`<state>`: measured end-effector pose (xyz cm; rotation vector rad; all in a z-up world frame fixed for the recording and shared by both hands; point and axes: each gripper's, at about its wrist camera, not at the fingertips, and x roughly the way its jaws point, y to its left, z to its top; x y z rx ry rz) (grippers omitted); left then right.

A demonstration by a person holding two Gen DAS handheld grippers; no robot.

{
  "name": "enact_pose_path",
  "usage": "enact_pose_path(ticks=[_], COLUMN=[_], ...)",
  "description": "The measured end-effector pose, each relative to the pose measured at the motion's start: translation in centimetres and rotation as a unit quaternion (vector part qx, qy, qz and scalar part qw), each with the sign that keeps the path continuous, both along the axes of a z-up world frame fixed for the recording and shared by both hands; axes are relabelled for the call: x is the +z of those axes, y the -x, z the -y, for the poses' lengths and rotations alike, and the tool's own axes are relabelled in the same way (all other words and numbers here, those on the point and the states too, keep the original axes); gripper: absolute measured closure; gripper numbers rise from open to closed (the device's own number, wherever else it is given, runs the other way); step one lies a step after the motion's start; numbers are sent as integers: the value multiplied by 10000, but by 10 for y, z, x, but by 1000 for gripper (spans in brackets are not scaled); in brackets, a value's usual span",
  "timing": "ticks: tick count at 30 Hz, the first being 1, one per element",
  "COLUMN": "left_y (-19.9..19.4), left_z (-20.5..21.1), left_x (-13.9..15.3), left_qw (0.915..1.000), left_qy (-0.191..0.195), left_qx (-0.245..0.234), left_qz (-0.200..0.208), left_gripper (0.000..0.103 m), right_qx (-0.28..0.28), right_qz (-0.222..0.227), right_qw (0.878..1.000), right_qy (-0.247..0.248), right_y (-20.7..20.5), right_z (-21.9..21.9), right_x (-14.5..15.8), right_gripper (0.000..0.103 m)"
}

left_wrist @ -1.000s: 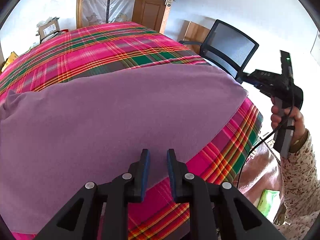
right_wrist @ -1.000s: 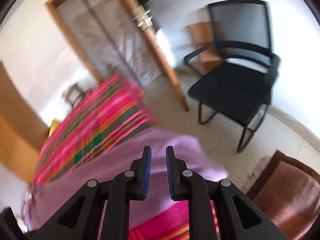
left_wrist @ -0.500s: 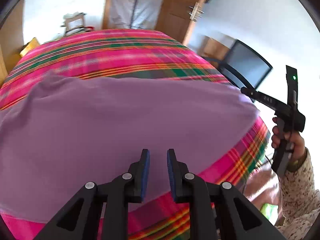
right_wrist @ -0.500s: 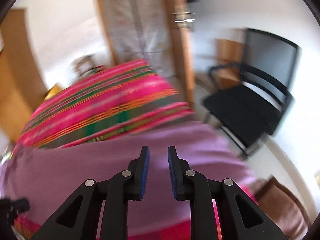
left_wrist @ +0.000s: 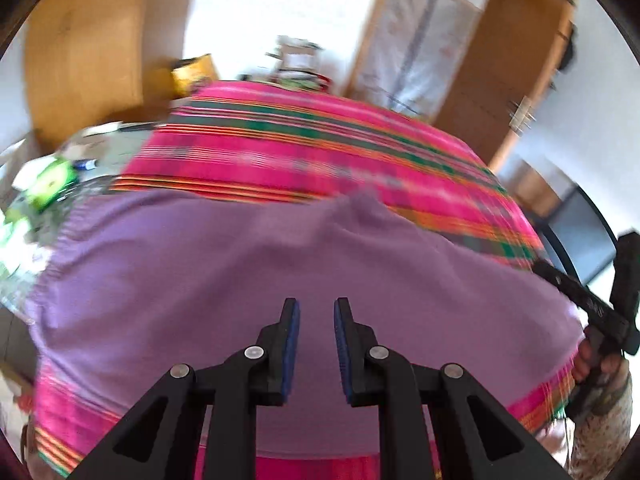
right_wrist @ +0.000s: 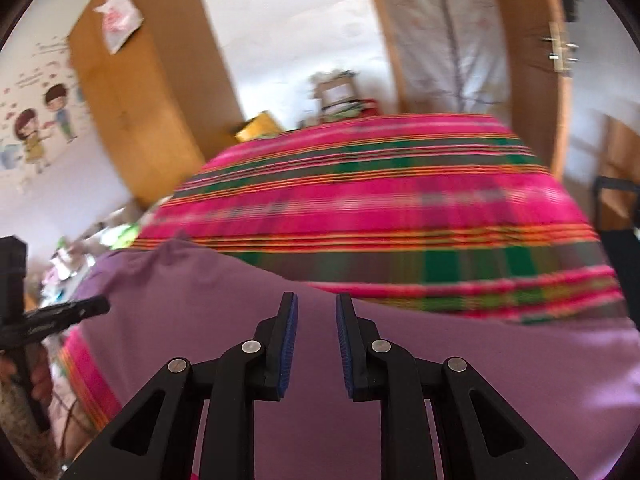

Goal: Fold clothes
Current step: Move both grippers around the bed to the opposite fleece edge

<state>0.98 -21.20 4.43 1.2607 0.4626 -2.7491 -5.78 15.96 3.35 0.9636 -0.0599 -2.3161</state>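
A purple garment (left_wrist: 280, 264) lies spread flat across the near part of a bed with a pink, green and orange plaid cover (left_wrist: 320, 148). A small bump rises at its far edge. My left gripper (left_wrist: 316, 312) hovers over the garment's middle, open, nothing between its blue pads. My right gripper (right_wrist: 316, 308) hangs above the same garment (right_wrist: 480, 360) near its far edge, also open and empty. A hand (left_wrist: 600, 364) holds the right gripper at the bed's right corner. Both views are blurred by motion.
A wooden wardrobe (right_wrist: 132, 92) stands behind the bed on the left, a wooden door (left_wrist: 500, 80) on the right. A black chair (left_wrist: 580, 232) sits past the bed's right side. Cluttered items (left_wrist: 48, 176) lie left of the bed.
Both views have swung leftwards across the bed. The chair has slid out to the edge and the wardrobe has come in. The right jaws stand slightly wider than a second ago.
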Motion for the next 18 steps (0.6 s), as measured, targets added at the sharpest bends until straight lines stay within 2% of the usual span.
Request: enact_pose_path(ticks=[4, 8, 11, 15, 17, 18], left_y=[-1, 0, 5, 25, 35, 40], left_z=[45, 89, 124, 165, 182, 191], left_x=[13, 28, 37, 26, 17, 12], left_qw=[9983, 9939, 9898, 9831, 9777, 9744], left_qy=[30, 30, -410, -837, -1059, -1170], left_qx=[582, 1096, 1363, 1584, 1688, 1739], left_qz=[-29, -58, -80, 373, 666, 813], left_gripper=[85, 81, 71, 67, 67, 67], right_qx=[571, 1069, 1393, 1817, 2009, 2102], right_qz=[248, 184, 252, 361, 392, 469], right_qw=[9980, 9930, 9888, 9817, 9778, 9756], right_qy=[-72, -457, -470, -448, -450, -422], right_y=[12, 14, 23, 37, 44, 49], right_z=[34, 71, 92, 116, 127, 132], right_x=[-2, -1, -2, -2, -2, -3], right_gripper=[83, 83, 83, 82, 76, 62])
